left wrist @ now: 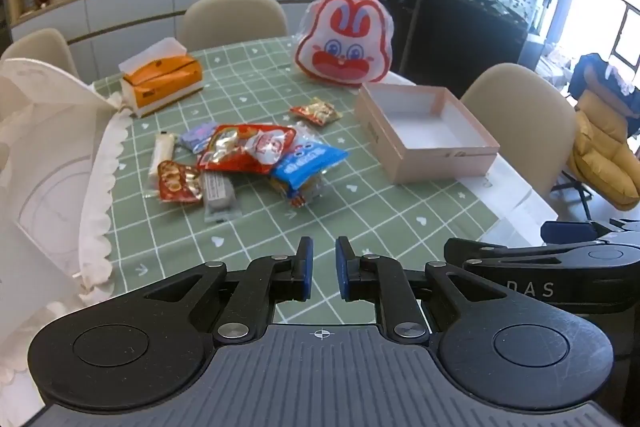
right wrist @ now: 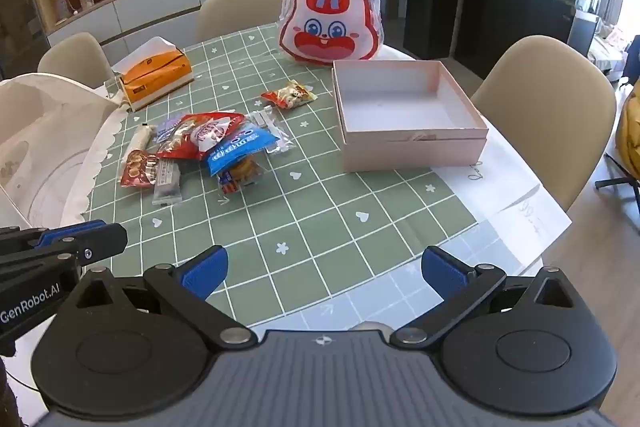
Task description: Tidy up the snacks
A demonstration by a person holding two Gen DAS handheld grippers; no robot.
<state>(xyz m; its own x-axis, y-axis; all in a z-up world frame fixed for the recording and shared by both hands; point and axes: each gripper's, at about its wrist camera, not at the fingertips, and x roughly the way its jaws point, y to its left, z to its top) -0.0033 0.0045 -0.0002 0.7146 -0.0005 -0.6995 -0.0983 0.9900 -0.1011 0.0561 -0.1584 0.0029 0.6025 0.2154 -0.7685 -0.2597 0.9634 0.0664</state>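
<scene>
Several snack packets lie in a heap (left wrist: 248, 155) (right wrist: 200, 147) on the green checked tablecloth, with a red packet (left wrist: 250, 147) on top and a blue packet (left wrist: 308, 163) (right wrist: 240, 147) at its right. One small red packet (left wrist: 316, 111) (right wrist: 290, 94) lies apart, nearer the box. An empty pink box (left wrist: 424, 135) (right wrist: 408, 115) stands open to the right. My left gripper (left wrist: 323, 267) hovers near the table's front edge, empty, jaws a narrow gap apart. My right gripper (right wrist: 324, 267) is wide open and empty, also at the front edge.
A rabbit-face bag (left wrist: 344, 39) (right wrist: 330, 23) stands behind the box. An orange tissue box (left wrist: 162, 83) (right wrist: 154, 73) sits at the back left. A white lace-edged cover (left wrist: 52, 155) (right wrist: 44, 135) stands at the left. Beige chairs ring the table.
</scene>
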